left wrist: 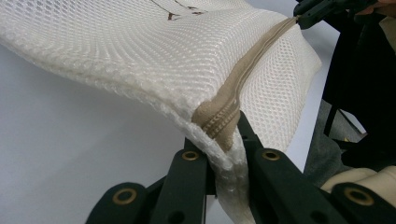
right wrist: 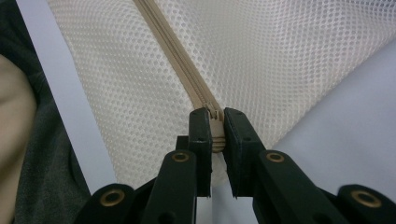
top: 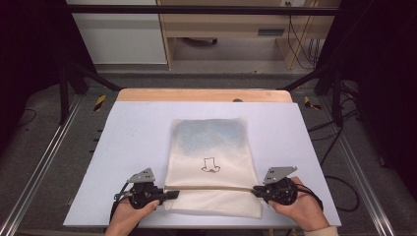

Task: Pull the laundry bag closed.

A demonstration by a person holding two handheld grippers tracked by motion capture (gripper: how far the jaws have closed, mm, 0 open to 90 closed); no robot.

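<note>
A cream mesh bag (top: 211,162) lies flat near the middle of a pale bench (top: 133,147), its long side running away from the person. A small black line drawing (top: 211,165) is printed at its centre, and something bluish shows faintly through the mesh at the far end. A tan zip (top: 211,188) crosses the bag from side to side close to its near edge.

Seen from above, the left claw (top: 169,194) is at the bag's near left corner and the right claw (top: 255,190) at the right end of the zip, each held in a hand at the bench's near edge.

In the left gripper view, the left claw (left wrist: 224,147) is clamped on the bag's corner, where the zip (left wrist: 233,93) ends, and the mesh is lifted a little off the bench there. The right claw (left wrist: 308,16) shows at the zip's far end.

In the right gripper view, the right claw (right wrist: 215,133) is clamped on the zip's (right wrist: 177,56) end.
</note>
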